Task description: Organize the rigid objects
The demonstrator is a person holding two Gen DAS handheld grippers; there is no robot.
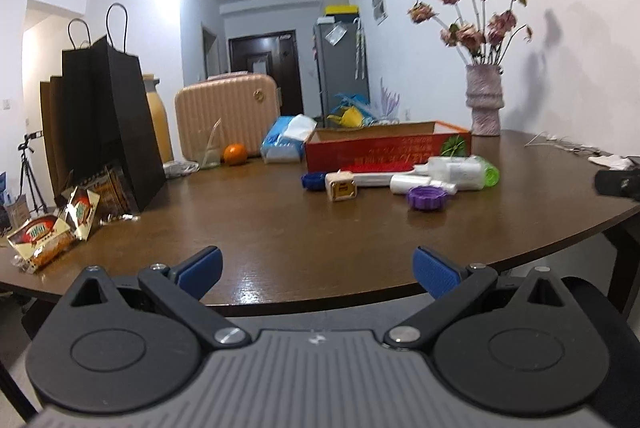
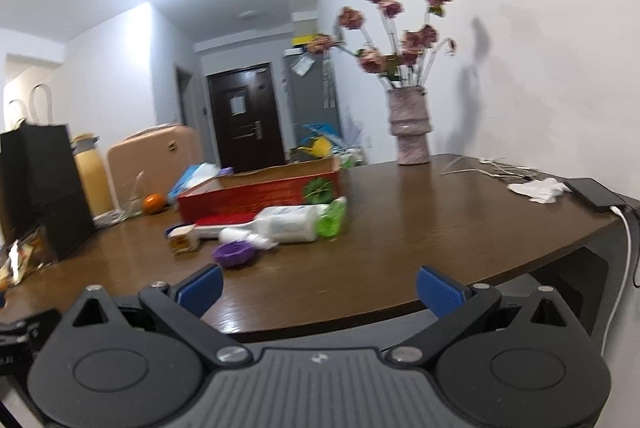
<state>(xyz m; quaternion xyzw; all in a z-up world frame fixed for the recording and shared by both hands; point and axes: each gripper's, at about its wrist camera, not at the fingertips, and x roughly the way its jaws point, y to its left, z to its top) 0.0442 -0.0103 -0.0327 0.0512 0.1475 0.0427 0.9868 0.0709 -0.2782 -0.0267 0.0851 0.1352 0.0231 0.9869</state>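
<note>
A red cardboard box (image 1: pixel 384 150) (image 2: pixel 260 194), open on top, lies mid-table. In front of it sits a cluster: a purple ridged lid (image 1: pixel 428 197) (image 2: pixel 233 253), a blue lid (image 1: pixel 313 182), a small cream box (image 1: pixel 341 187) (image 2: pixel 182 239), a white bottle with a green cap (image 1: pixel 460 168) (image 2: pixel 298 222) lying on its side, and a flat red and white pack (image 1: pixel 376 177). My left gripper (image 1: pixel 318 274) hangs open over the table's near edge, well short of the cluster. My right gripper (image 2: pixel 318 292) is open too, nothing between its fingers.
Brown table (image 1: pixel 280 228) (image 2: pixel 420 228). Black paper bags (image 1: pixel 100 124) and snack packets (image 1: pixel 44 238) at left. Orange (image 1: pixel 235 153), tissue pack (image 1: pixel 286 140), suitcase (image 1: pixel 226 118) behind. Flower vase (image 1: pixel 484 100) (image 2: pixel 412 124) at back right. Phone with cable (image 2: pixel 596 194) and crumpled tissue (image 2: pixel 538 190) at right edge.
</note>
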